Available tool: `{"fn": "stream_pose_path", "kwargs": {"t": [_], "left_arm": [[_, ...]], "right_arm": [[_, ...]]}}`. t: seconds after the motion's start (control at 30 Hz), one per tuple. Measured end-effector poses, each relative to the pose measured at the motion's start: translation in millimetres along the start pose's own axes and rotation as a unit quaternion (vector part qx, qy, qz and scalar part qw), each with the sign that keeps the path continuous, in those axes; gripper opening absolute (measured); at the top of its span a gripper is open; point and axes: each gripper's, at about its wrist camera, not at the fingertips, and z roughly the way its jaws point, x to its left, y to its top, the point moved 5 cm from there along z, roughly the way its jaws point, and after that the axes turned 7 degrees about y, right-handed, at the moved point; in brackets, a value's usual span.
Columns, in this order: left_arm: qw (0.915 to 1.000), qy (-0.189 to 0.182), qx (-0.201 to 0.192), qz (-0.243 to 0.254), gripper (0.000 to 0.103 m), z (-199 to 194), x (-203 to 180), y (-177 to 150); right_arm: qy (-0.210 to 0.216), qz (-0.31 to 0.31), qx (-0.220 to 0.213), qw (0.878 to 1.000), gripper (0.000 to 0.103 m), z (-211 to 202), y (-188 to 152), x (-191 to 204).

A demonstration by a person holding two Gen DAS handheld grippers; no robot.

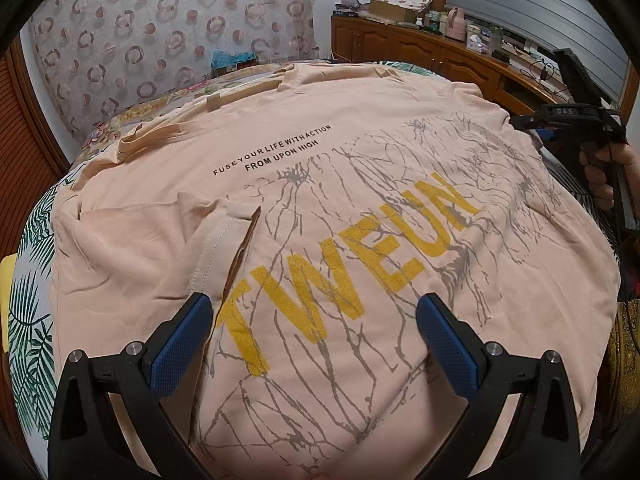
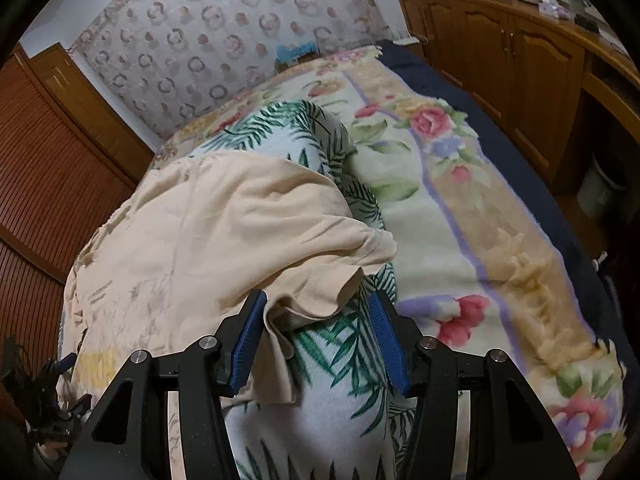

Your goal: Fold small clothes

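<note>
A peach T-shirt (image 1: 320, 208) with yellow "TWEUN" lettering and grey crack lines lies spread on the bed. One sleeve (image 1: 208, 240) is folded inward onto its body. My left gripper (image 1: 314, 320) is open and empty, just above the print. The right gripper shows at the shirt's far right edge in the left wrist view (image 1: 560, 120). In the right wrist view the right gripper (image 2: 318, 320) is open, its jaws around the hanging edge of the shirt's other sleeve (image 2: 320, 280), with the left pad touching the cloth.
A leaf-print blanket (image 2: 344, 360) lies under the shirt on a floral bedspread (image 2: 460, 208). A wooden cabinet (image 1: 420, 46) with clutter on top runs along the right. A wooden wardrobe (image 2: 52, 168) stands at the left, a patterned curtain (image 1: 160, 40) behind.
</note>
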Motion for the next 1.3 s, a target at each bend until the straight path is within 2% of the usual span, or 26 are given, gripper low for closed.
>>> {"fn": "stream_pose_path", "kwargs": {"t": [0.07, 0.13, 0.2, 0.33, 0.43, 0.5, 0.67, 0.77, 0.83, 0.87, 0.9, 0.93, 0.97, 1.0, 1.13, 1.23, 1.3], "left_arm": [[1.0000, 0.000, 0.000, 0.000, 0.102, -0.1, 0.2, 0.0], [1.0000, 0.000, 0.000, 0.000, 0.102, -0.2, 0.4, -0.1], [1.0000, 0.000, 0.000, 0.000, 0.102, 0.0, 0.1, 0.0], [1.0000, 0.000, 0.000, 0.000, 0.102, -0.2, 0.3, -0.1], [1.0000, 0.000, 0.000, 0.000, 0.102, -0.4, 0.7, -0.2], [1.0000, 0.000, 0.000, 0.000, 0.102, -0.2, 0.2, -0.1], [1.0000, 0.000, 0.000, 0.000, 0.102, -0.3, 0.3, -0.2], [1.0000, 0.000, 0.000, 0.000, 0.102, -0.5, 0.5, -0.4], [1.0000, 0.000, 0.000, 0.000, 0.102, -0.2, 0.1, -0.2], [1.0000, 0.000, 0.000, 0.000, 0.102, -0.3, 0.3, -0.2], [1.0000, 0.000, 0.000, 0.000, 0.102, -0.4, 0.5, -0.2], [1.0000, 0.000, 0.000, 0.000, 0.102, -0.1, 0.1, -0.1], [1.0000, 0.000, 0.000, 0.000, 0.102, -0.2, 0.3, -0.2], [1.0000, 0.000, 0.000, 0.000, 0.102, -0.1, 0.2, -0.2], [1.0000, 0.000, 0.000, -0.001, 0.102, 0.0, 0.1, -0.1], [1.0000, 0.000, 0.000, -0.001, 0.102, -0.1, 0.4, 0.0], [1.0000, 0.000, -0.002, -0.004, 0.102, -1.2, 1.2, 0.2]], "right_arm": [[0.004, 0.007, -0.001, 1.000, 0.055, 1.1, 3.7, -1.7], [0.006, 0.006, -0.003, 1.000, 0.046, 2.8, 5.9, 0.3], [0.007, -0.008, -0.009, 1.000, 0.028, 1.7, 8.7, 5.4], [-0.050, -0.076, -0.033, 0.995, 0.007, -1.9, 11.1, 22.2], [-0.068, -0.115, -0.061, 0.989, 0.005, -9.8, 11.8, 38.9], [-0.070, -0.130, -0.075, 0.986, 0.005, -14.9, 10.7, 49.6], [-0.036, -0.181, -0.105, 0.977, 0.005, -33.5, 8.4, 96.3], [0.002, -0.232, -0.112, 0.966, 0.005, -44.2, -7.1, 139.5], [0.043, -0.261, -0.097, 0.960, 0.006, -45.5, -21.8, 167.3], [0.055, -0.274, -0.084, 0.956, 0.014, -43.3, -29.4, 177.8], [0.050, -0.286, -0.080, 0.954, 0.033, -41.1, -35.2, 184.1], [0.040, -0.297, -0.080, 0.951, 0.043, -38.9, -40.6, 188.8], [0.041, -0.302, -0.083, 0.949, 0.050, -38.2, -43.4, 190.3], [0.046, -0.302, -0.087, 0.948, 0.050, -38.6, -44.8, 188.4], [0.033, -0.281, -0.085, 0.956, 0.050, -33.4, -41.2, 166.7], [0.009, -0.249, -0.052, 0.967, 0.050, -10.7, -39.9, 153.5], [0.018, -0.228, -0.027, 0.973, 0.050, 8.3, -38.3, 150.3]]}}
